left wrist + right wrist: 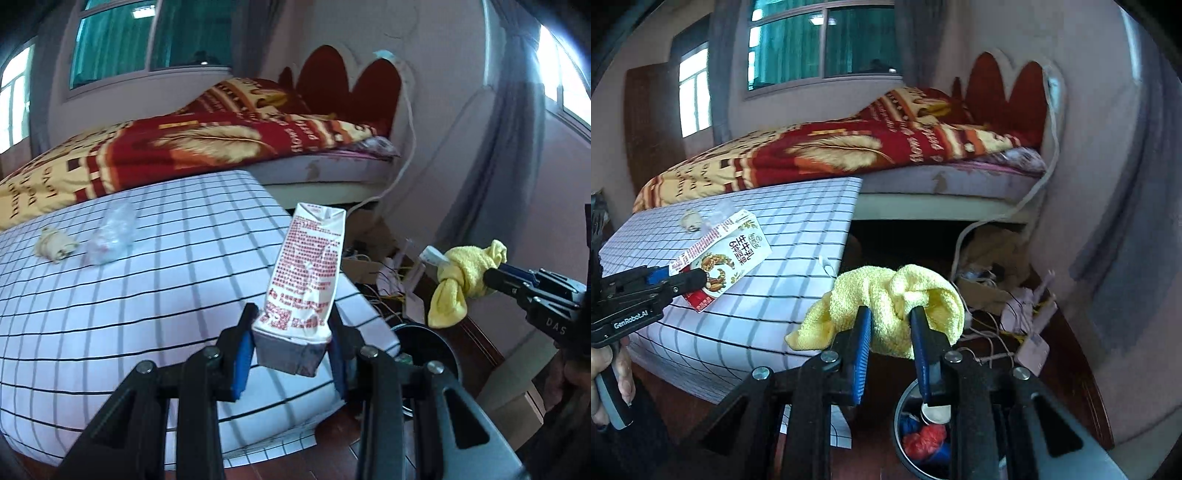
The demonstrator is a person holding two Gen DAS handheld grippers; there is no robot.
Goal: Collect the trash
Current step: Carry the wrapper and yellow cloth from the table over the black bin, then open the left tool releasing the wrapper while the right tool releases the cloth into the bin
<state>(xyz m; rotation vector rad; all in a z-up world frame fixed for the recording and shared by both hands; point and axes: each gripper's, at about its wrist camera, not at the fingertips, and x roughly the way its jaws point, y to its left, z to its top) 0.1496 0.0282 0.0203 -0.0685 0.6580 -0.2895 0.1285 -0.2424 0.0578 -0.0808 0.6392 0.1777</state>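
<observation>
One crumpled white milk carton (304,273) with red print, bottom end dented.

A flattened white milk carton (303,273) with red print is held upright; a knotted yellow cloth (897,306) is held above the bin (905,410).

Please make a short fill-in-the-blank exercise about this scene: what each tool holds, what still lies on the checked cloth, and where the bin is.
1. The left tool is shut on a flattened milk ____.
2. The right tool grips a knotted cloth whose colour is ____.
3. A crumpled paper wad and a clear plastic wrapper lie on the ____ tablecloth.
4. The round bin stands on the ____, beside the table.

Missing words: carton; yellow; checked; floor
</observation>
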